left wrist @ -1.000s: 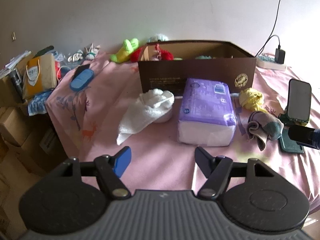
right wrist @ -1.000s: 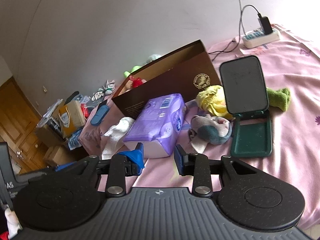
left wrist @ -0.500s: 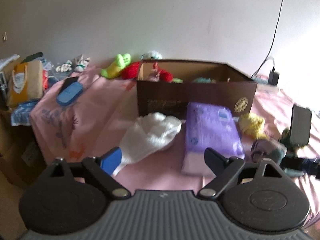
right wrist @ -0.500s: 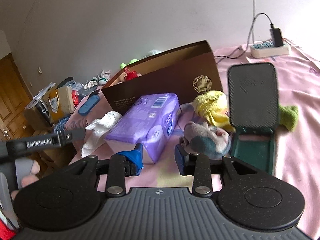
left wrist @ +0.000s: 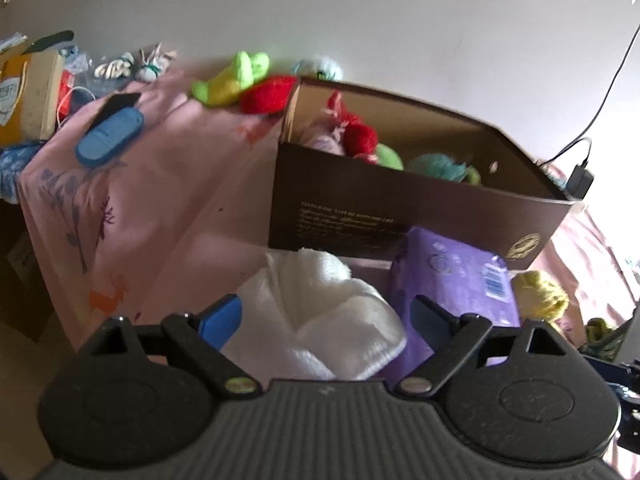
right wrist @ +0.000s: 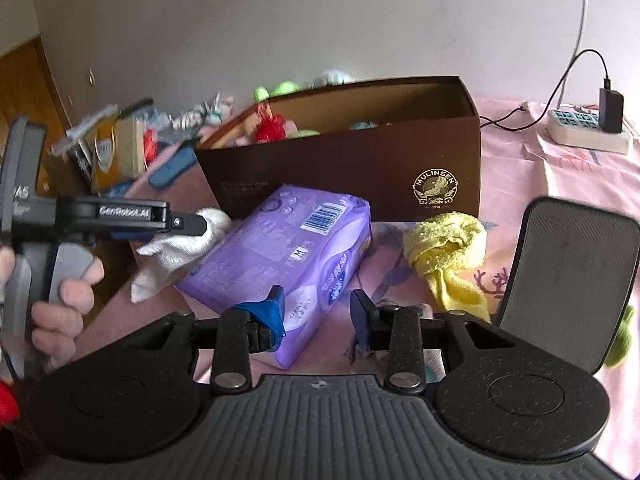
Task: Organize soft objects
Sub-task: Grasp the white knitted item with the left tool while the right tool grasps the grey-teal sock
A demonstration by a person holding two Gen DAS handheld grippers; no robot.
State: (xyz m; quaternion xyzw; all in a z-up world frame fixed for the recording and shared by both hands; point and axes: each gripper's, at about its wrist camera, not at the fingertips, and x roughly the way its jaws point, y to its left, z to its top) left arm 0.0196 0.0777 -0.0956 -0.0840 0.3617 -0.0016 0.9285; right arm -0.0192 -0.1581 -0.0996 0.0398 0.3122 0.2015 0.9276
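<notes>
1. Left gripper (left wrist: pixel 326 316): jaws spread wide, having just been opening; the white towel (left wrist: pixel 328 320) lies between the fingers, but the pads do not press on it. In the right wrist view its fingertip reaches over the towel at 9 o'clock, and a hand (right wrist: pixel 60 296) grips its handle
2. The towel sits bunched on the pink surface (left wrist: pixel 160 200), at 7 o'clock of the box (left wrist: pixel 400 220) and just beside the purple pack (left wrist: pixel 460 280)
3. The pack lies in front of the box's near wall, close to it; whether they touch I cannot tell
4. The box stands open-topped; inside it lie red (left wrist: pixel 360 136), green (left wrist: pixel 390 156) and teal (left wrist: pixel 440 164) soft toys
5. Beyond the box, at 11 o'clock, a green toy (left wrist: pixel 232 80) and a red toy (left wrist: pixel 268 94) lie on the surface
6. Right gripper (right wrist: pixel 316 308): jaws partly apart with nothing between them, hovering over the near corner of the pack
7. Yellow cloth (right wrist: pixel 448 252) lies crumpled at 5 o'clock of the box, between the pack and a dark phone stand (right wrist: pixel 568 280)
8. A power strip (right wrist: pixel 588 136) with a plugged charger sits at 2 o'clock
</notes>
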